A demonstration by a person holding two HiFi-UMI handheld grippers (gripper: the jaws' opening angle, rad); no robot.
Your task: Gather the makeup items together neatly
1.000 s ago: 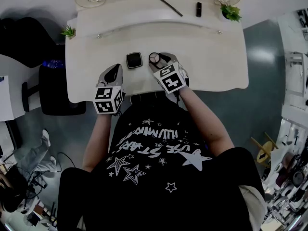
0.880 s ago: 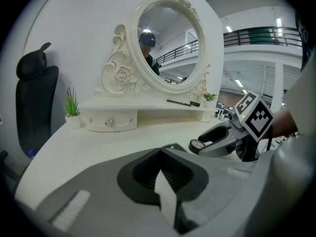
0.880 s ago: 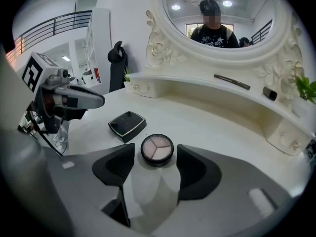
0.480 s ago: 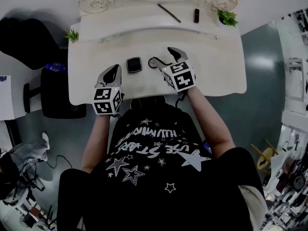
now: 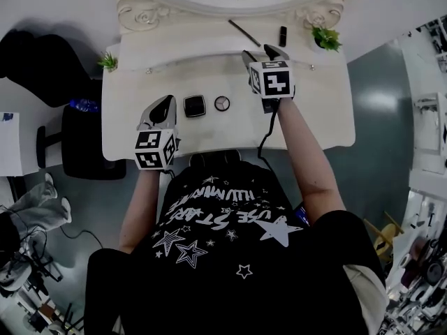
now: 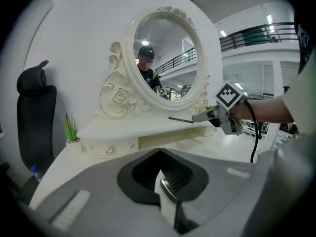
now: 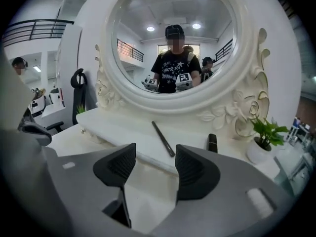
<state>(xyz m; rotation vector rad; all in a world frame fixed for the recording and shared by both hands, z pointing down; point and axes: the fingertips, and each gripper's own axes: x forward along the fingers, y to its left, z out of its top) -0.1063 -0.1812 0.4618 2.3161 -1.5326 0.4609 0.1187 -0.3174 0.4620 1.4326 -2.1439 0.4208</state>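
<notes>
**Right gripper lines up on the shelf items**

Fingers wide and empty, the right gripper (image 5: pixel 260 53) faces the thin dark pencil (image 7: pixel 163 138) and black lipstick tube (image 7: pixel 212 142) on the raised shelf (image 7: pixel 113 125), probably to bring them down to the black square compact (image 5: pixel 194 105) and small round compact (image 5: pixel 222 103). The left gripper (image 5: pixel 162 110) rests nearby, fingers pressed together on nothing.

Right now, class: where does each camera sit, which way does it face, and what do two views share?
Head view: on the person's head, facing steeply down at the vanity table; shows the shirt, left tongs, right tongs.
Left gripper view: on the left tongs, facing the mirror; shows its shut jaws, the right tongs.
Right gripper view: on the right tongs, facing the mirror; shows its open jaws.
Shared: both gripper views show the pencil.
</notes>
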